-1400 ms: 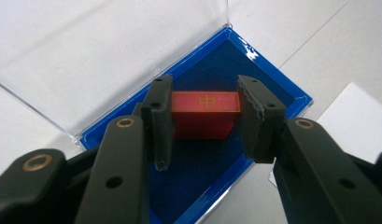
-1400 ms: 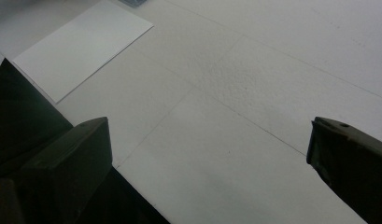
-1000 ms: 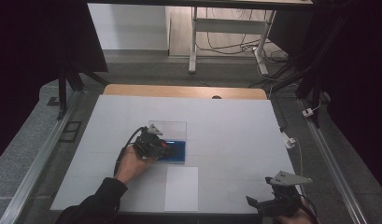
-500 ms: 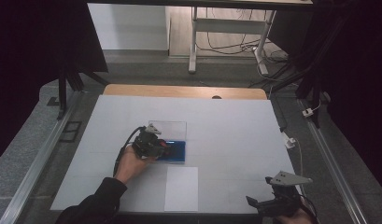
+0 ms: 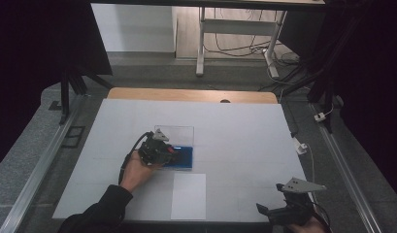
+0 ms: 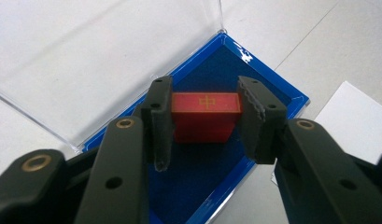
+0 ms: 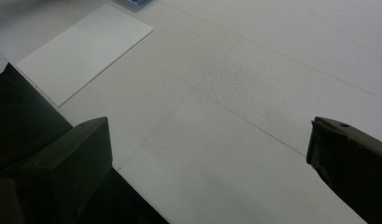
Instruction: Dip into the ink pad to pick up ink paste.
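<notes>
A white-topped desk (image 5: 235, 126) stands on grey floor (image 5: 152, 73) (dimly lit); cables (image 5: 235, 46) trail beneath a metal frame (image 5: 202, 43) beyond.

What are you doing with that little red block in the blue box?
A person's left gripper is shut on a small red block with a gold mark on top, just over the blue lining of an open case. The case's clear lid lies flat on the white table. The right gripper waits open near the table's front edge, holding nothing. A white sheet lies beside the case.
</notes>
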`<action>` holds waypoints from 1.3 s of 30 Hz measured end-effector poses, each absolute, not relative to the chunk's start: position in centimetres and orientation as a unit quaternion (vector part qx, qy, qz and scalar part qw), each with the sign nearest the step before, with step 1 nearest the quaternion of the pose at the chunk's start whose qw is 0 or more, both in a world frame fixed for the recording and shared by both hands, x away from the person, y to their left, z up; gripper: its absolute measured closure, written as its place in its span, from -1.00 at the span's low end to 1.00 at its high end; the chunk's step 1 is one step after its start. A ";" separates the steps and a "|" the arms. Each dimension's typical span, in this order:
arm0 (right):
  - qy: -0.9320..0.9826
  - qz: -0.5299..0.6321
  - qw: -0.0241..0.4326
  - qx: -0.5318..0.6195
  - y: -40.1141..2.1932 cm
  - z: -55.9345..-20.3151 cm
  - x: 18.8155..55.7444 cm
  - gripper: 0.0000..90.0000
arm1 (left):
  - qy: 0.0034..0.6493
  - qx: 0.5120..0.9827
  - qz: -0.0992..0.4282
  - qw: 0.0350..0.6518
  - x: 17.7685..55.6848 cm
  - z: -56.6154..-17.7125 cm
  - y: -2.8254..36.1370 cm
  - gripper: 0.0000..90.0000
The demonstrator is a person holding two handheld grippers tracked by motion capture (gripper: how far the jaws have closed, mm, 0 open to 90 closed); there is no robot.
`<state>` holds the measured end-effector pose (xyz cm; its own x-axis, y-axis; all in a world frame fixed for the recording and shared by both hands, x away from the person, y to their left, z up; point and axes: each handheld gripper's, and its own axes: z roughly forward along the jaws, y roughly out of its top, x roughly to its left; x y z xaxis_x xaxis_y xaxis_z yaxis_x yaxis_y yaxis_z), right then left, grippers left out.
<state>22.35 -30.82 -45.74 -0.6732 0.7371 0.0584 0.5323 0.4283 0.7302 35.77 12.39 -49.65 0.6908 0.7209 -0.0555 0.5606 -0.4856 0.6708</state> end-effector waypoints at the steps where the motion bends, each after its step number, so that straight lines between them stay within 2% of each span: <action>1: 0.834 0.376 0.136 0.381 -30.8 -45.7 22.3 -1.00 | 0.376 0.853 0.118 0.342 35.7 -49.5 12.4 0.30; 21: 0.834 0.376 0.137 0.380 -30.8 -45.7 22.3 -1.00 | 0.385 0.832 0.114 0.382 33.6 -47.4 13.4 0.30; 39: 0.834 0.375 0.135 0.382 -30.8 -45.8 22.4 -1.00 | 0.366 0.830 0.102 0.407 30.8 -45.9 12.8 0.30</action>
